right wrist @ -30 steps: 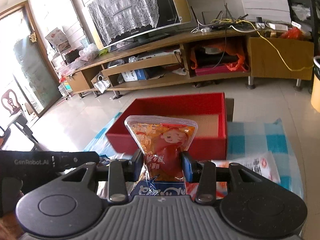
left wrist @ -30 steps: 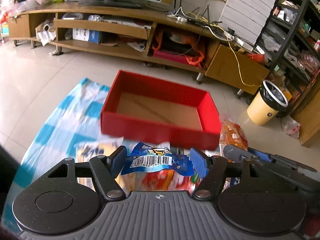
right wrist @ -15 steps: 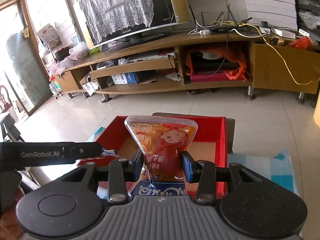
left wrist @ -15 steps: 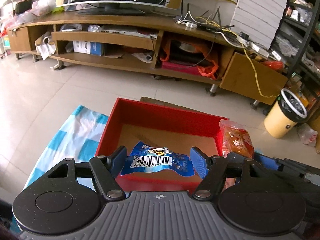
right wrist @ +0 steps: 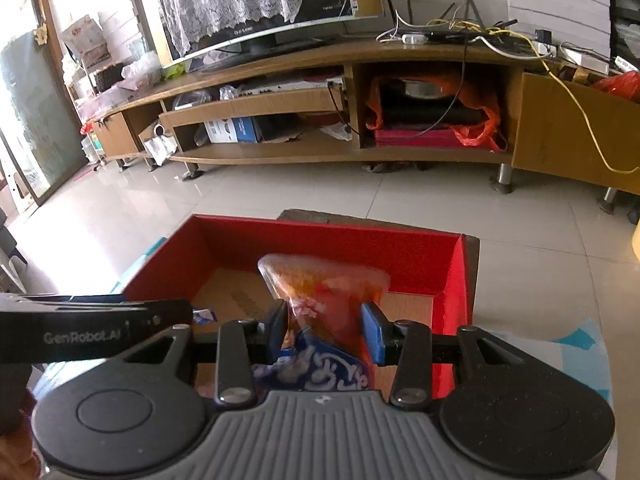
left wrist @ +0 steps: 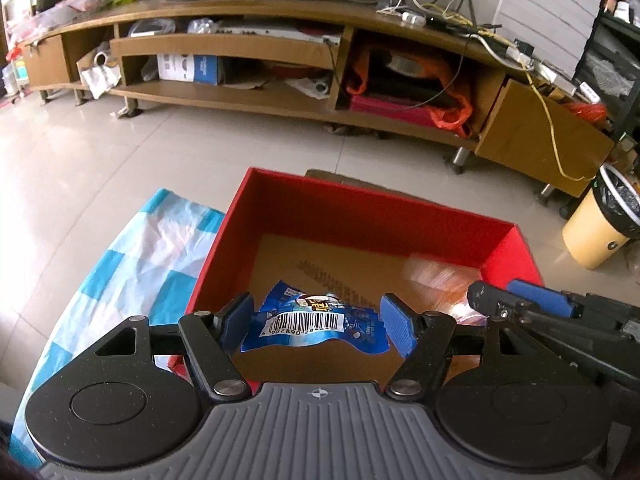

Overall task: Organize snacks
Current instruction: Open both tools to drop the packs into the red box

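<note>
Two grippers hang over the red box (left wrist: 360, 216): left gripper (left wrist: 316, 322) jaws pinch a blue snack packet (left wrist: 316, 322), right gripper (right wrist: 325, 330) jaws clamp an orange snack bag (right wrist: 324, 284). Checked cloth (left wrist: 132, 256) lies at nine o'clock; bare tiled floor (left wrist: 120, 152) runs to the TV cabinet (left wrist: 280, 52) at twelve.

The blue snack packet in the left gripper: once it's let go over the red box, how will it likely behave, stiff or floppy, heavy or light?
The blue snack packet looks crinkled and bowed between the pads, so probably floppy film. It hangs small in the left gripper, so likely light. Glossy wrap may slide on the red box floor.
</note>
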